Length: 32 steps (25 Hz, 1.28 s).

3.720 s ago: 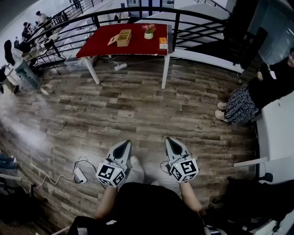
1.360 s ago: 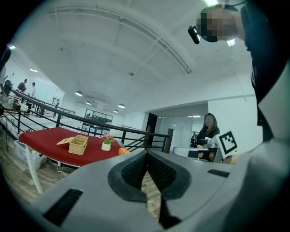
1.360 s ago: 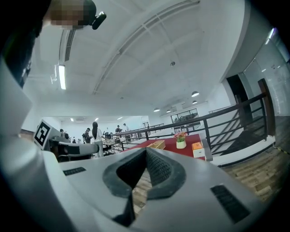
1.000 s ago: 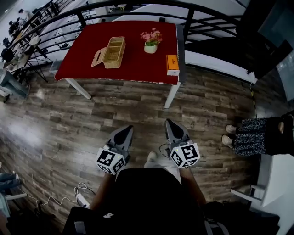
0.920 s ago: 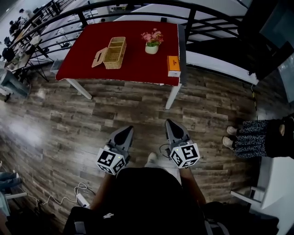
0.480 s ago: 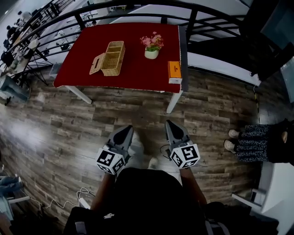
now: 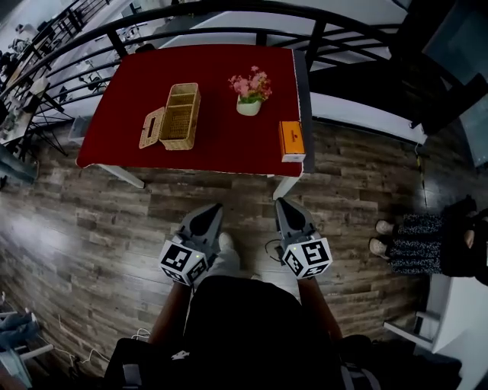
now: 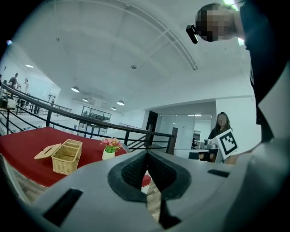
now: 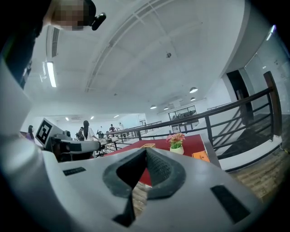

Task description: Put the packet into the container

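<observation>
The desk is topped in matt red cloth, and the basket toward its 9 o'clock side is woven wicker. The floor is grainy wood plank; the railing at 12 o'clock is smooth black metal.

Orange packet (red tablecloth)

- Table — red top, standing on the wood floor.
- Wicker basket, lid open, left of centre.
- Flower pot — mid-table.
- Orange packet at the right edge.
</observation>
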Motion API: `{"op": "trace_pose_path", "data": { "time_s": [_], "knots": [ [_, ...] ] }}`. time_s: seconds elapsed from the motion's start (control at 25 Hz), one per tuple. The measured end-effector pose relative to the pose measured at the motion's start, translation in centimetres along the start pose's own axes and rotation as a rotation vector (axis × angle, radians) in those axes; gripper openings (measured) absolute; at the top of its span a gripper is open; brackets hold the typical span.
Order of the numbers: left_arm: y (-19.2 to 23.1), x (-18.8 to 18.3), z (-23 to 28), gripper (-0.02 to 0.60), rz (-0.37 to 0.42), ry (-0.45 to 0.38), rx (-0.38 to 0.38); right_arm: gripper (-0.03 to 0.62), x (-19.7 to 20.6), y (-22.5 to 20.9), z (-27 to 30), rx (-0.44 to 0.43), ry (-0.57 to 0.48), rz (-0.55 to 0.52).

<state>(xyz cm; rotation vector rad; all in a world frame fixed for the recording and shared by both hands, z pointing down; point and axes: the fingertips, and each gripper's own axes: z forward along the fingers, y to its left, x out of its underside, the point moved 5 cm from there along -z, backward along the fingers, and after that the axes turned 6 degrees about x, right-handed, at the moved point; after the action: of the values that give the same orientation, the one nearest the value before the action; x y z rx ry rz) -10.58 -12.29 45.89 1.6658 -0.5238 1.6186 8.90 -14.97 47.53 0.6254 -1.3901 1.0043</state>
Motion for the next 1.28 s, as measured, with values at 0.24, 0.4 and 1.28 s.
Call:
{"op": "trace_pose_path", "data": {
  "time_s": [0.24, 0.4, 1.28],
  "knots": [
    [6.3, -3.5, 2.3, 0.009, 0.000, -0.040, 0.053, 0.020, -2.1, 0.3, 6.3, 0.054, -0.013, -0.015],
    [10.2, -4.2, 3.3, 0.009, -0.009, -0.051, 0.072, 0.020, -2.3, 0.3, 10.0, 0.091, -0.005, -0.036],
    [15.9, -4.6, 11.9, 0.009, 0.001, -0.024, 0.058, 0.385, 5.7, -15.8, 19.8, 0.351, 0.345, -0.045]
  ]
}}
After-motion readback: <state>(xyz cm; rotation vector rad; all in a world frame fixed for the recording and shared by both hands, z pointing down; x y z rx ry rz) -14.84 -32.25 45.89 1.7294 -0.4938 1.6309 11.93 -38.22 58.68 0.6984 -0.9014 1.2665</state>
